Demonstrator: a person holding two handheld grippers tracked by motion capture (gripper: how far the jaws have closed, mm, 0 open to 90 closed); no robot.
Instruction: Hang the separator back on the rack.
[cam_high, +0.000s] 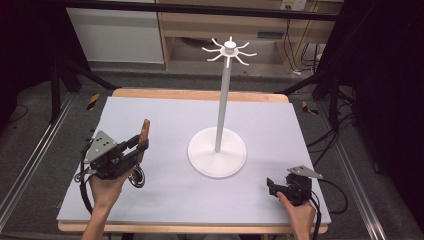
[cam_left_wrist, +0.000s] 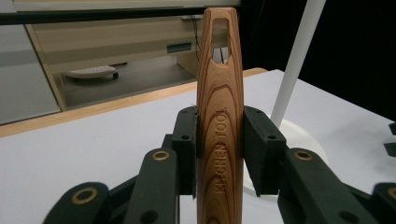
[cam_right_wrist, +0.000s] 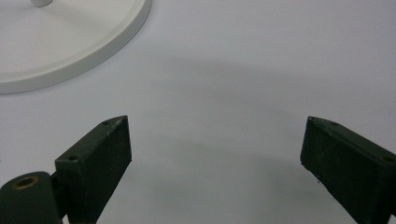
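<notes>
A wooden utensil handle, engraved KITCHEN TOOL and with a slot hole at its tip, stands clamped between the jaws of my left gripper. From above, the handle points away from the person at the table's left, with the left gripper shut on it. A dark rounded part hangs below the gripper; what it is I cannot make out. A white stand with hooks on top rises from a round base at mid-table. My right gripper rests open at the front right, nothing between its fingers.
The table top is pale grey with a wooden rim. The stand's base lies ahead-left of the right gripper. The stand's pole rises to the right of the held handle. Shelving and cables sit beyond the far edge.
</notes>
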